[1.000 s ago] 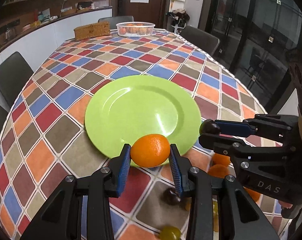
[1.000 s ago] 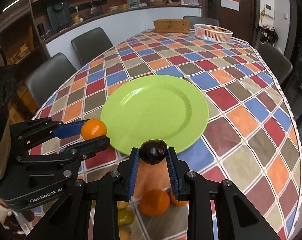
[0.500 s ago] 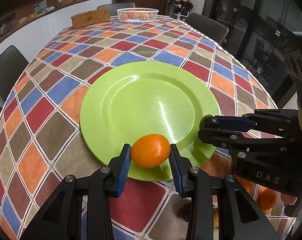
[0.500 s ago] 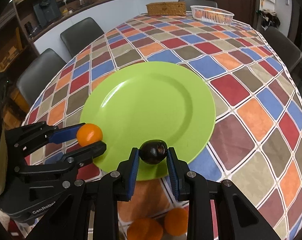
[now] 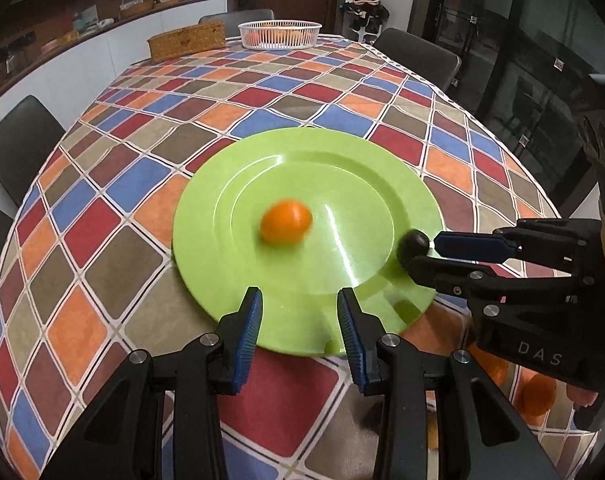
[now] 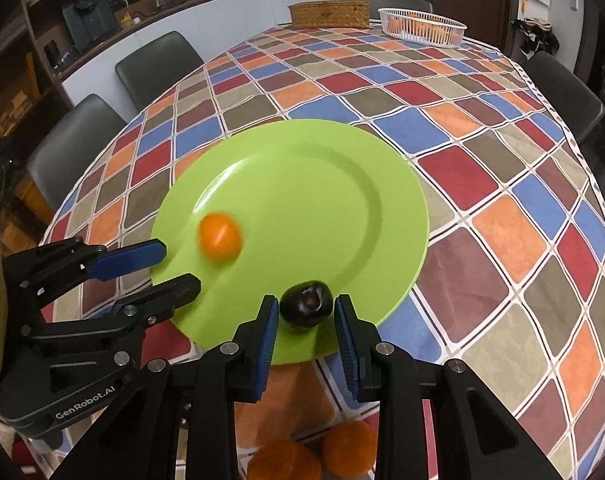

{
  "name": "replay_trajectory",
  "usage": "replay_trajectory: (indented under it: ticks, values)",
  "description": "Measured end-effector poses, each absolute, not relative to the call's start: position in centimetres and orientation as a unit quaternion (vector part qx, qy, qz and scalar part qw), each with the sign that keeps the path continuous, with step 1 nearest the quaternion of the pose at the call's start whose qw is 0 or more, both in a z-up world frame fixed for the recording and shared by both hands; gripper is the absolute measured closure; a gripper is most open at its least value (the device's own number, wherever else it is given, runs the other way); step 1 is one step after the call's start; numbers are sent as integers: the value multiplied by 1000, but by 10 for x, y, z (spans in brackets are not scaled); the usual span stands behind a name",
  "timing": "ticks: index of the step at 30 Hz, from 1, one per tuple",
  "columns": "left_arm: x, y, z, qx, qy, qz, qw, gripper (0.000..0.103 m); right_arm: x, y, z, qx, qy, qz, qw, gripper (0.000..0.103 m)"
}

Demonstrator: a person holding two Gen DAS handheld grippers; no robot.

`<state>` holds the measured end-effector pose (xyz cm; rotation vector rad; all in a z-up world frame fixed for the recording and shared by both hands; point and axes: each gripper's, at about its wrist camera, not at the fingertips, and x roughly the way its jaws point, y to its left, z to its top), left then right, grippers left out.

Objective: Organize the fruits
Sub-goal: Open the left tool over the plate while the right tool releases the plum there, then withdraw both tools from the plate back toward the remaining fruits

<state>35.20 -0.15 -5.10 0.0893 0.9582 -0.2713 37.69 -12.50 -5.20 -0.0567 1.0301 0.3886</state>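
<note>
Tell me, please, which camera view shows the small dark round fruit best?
The right wrist view: the small dark round fruit sits close and sharp between the right gripper fingers, over the green plate's near rim. In the left wrist view, that fruit is only a small dark ball at the gripper's tip.

Glossy plate (image 5: 230,216) (plastic, probably); woven basket (image 5: 280,36).

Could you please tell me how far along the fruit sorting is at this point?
Done: one orange lies loose on the green plate, blurred; the left gripper is open and empty. In hand: the right gripper is shut on a dark fruit over the plate's near rim. Left: at least two oranges sit on the tablecloth.
</note>
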Motion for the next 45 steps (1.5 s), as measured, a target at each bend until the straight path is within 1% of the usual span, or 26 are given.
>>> replay_trajectory:
  ticks: [8, 14, 16, 20, 22, 24, 26, 28, 30, 34, 36, 39, 43, 45]
  values:
    - [320, -2, -28, 53, 436, -120, 890, 65, 348, -127, -31, -43, 460, 190, 866, 73]
    - [291, -5, -7, 54, 413, -117, 902, 62, 315, -133, -13, -49, 432, 191, 880, 73]
    - [279, -7, -1, 54, 402, -114, 907, 58, 304, -135, -7, -50, 426, 188, 884, 73]
    - [255, -11, 10, 56, 382, -110, 916, 54, 281, -141, 2, -50, 410, 185, 892, 73]
    - [244, -14, 15, 56, 375, -109, 919, 50, 272, -144, 6, -48, 404, 183, 895, 72]
    - [233, -15, 19, 52, 367, -107, 923, 48, 261, -149, 9, -44, 395, 180, 900, 68]
    - [221, -16, 24, 50, 357, -102, 927, 44, 249, -154, 13, -40, 387, 174, 904, 66]
    - [211, -17, 27, 46, 349, -100, 930, 39, 238, -157, 15, -39, 378, 165, 910, 62]
    - [201, -18, 30, 37, 344, -103, 932, 36, 226, -161, 17, -38, 370, 155, 915, 54]
    - [186, -21, 29, 30, 341, -103, 934, 31, 209, -165, 18, -43, 363, 142, 920, 51]
    - [180, -23, 27, 30, 339, -103, 935, 29, 203, -169, 17, -42, 363, 140, 920, 47]
    - [172, -26, 23, 32, 337, -104, 935, 28, 194, -174, 15, -40, 363, 135, 921, 45]
    - [163, -30, 16, 30, 339, -105, 934, 25, 186, -180, 9, -43, 366, 128, 921, 45]
    - [159, -32, 12, 29, 341, -105, 934, 25, 183, -183, 5, -39, 369, 126, 920, 45]
